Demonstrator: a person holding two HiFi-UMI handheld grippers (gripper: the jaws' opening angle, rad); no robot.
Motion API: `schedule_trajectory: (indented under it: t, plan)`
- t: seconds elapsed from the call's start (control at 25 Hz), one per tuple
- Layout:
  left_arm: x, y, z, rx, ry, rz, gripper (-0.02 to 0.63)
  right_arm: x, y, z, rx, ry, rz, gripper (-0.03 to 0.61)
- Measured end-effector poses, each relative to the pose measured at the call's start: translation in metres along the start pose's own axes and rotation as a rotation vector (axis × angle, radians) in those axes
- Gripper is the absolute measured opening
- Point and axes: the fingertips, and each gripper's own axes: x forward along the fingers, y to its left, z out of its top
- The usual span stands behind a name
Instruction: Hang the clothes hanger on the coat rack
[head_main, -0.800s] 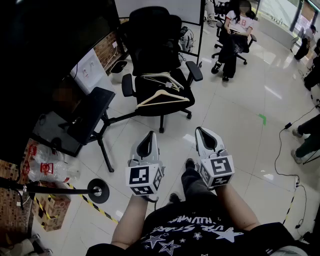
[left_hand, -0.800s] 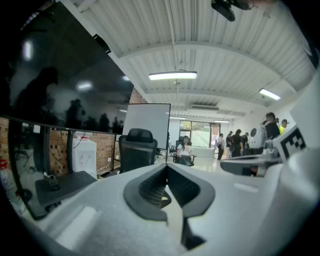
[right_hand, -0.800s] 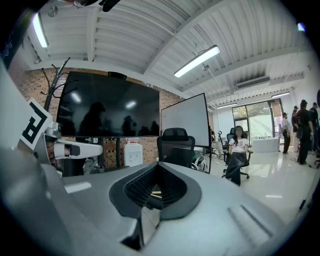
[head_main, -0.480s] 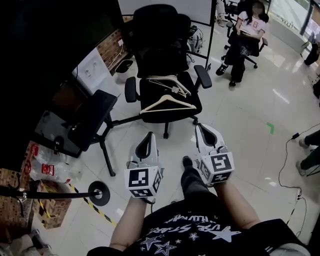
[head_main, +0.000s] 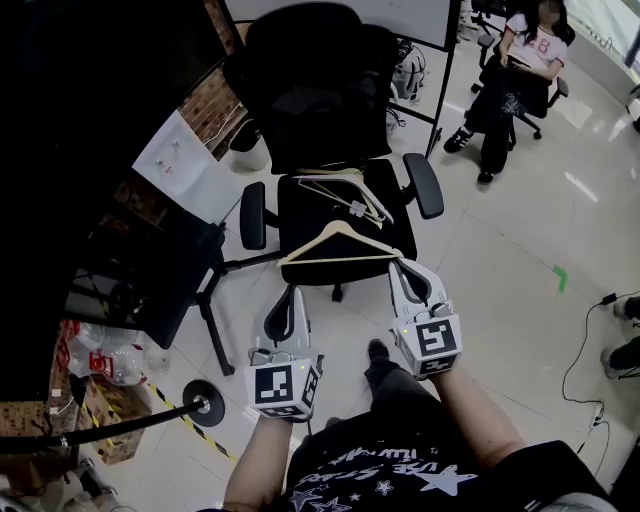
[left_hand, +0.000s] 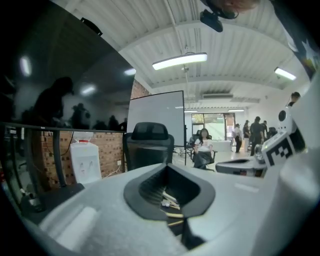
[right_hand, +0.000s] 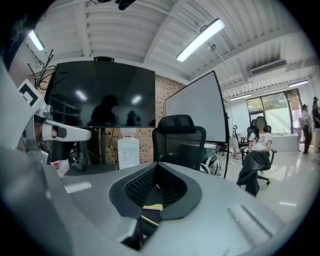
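Your right gripper (head_main: 402, 265) has its jaws pressed together on nothing, and your left gripper (head_main: 292, 290) looks the same: closed and empty. Both sit just off the front edge of the chair seat (head_main: 310, 215). The right tip is beside the right end of the wooden hanger (head_main: 335, 245).

That hanger lies flat along the front edge of the seat, and reaching for it looks like the step in hand. Spread the jaws of one gripper before you move in, since closed as they are they would only push the wood. Because it lies flat on the cushion, come in low and level and take one sloping arm near the peak. That way it should hang balanced when you lift. Raise it straight up so it does not drag the pale hanger (head_main: 340, 188) behind it; whether the two touch is unclear.

Its long axis runs side to side, parallel to the front edge. The peak points toward the chair back. The hook is too small to tell which way it curls.

Farther out, at your left, a pole on a round base (head_main: 205, 403) stands on the floor. It may be the rack, though that is a guess.
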Motion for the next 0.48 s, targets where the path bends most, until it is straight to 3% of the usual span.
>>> schedule_trajectory:
  t: [0.24,0.48]
  plan:
    - [0.081,0.019,-0.014,-0.043,0.054,0.057,0.005,0.080,-0.030,-0.016,-0.075,0.012,0.113,0.008]
    - [0.126,0.020,-0.063,-0.034,0.096,0.032,0.005,0.119,-0.043,-0.062,-0.121,0.108,0.137,0.008]
